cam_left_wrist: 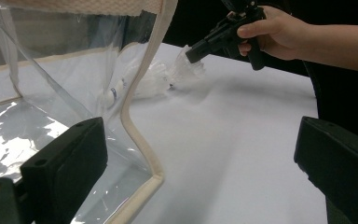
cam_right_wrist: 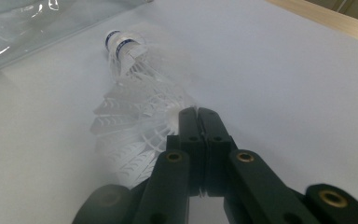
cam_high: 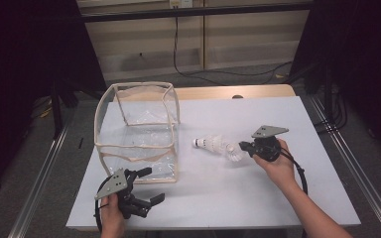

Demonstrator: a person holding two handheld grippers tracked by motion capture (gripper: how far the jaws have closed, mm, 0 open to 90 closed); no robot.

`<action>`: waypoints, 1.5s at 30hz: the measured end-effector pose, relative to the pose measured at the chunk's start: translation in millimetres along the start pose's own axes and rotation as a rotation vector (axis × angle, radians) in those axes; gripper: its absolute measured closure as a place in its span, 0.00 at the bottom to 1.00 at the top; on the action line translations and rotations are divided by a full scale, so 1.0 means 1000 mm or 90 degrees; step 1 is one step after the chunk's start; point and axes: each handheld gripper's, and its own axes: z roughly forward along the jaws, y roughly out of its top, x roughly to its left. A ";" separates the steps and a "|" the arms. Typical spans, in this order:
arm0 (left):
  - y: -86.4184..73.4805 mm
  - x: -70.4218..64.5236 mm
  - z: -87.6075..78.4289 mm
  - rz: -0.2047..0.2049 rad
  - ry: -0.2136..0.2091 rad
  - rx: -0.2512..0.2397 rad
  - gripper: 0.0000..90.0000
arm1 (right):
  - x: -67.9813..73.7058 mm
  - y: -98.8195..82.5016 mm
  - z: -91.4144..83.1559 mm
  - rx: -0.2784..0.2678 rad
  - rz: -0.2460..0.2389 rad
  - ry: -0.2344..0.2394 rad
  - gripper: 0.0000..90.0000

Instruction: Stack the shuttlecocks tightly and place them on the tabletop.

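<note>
The work in hand looks like packing shuttlecocks into the clear bag (cam_high: 138, 131), and the step reached is the pick-up: the right gripper (cam_right_wrist: 197, 113) has its jaws clenched together at the skirt of the nearer shuttlecock (cam_high: 234, 153), with the feathers fanned out just left of the fingertips in the right gripper view; whether a feather edge is actually pinched between the pads I cannot tell, though the tips are touching the skirt. A second shuttlecock (cam_high: 209, 142) lies nested just beyond the fingertips, its cork with a blue band pointing away towards the bag. The left gripper (cam_high: 149, 186) rests with its jaws released and spread wide, nothing between them; the bag's cream-trimmed front corner (cam_left_wrist: 142, 140) stands just ahead of its left finger (cam_left_wrist: 70, 154), near but not touching. The bag itself stands upright on the white table (cam_high: 238, 198) with its top open, and nothing can be seen inside it through the clear walls. The next move, as I judge it, calls for a lift that proves the grip holds, then a carry over the bag's rim, while the left fingers may need to close on the trim to steady the soft walls
</note>
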 end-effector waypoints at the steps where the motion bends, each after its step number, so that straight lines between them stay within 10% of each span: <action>1: 0.000 0.000 0.000 0.000 0.000 0.000 0.03 | -0.001 0.000 0.000 0.001 0.000 -0.001 0.98; 45: 0.000 0.000 0.000 -0.002 0.001 0.000 0.03 | -0.031 -0.011 -0.002 0.022 0.056 -0.096 0.63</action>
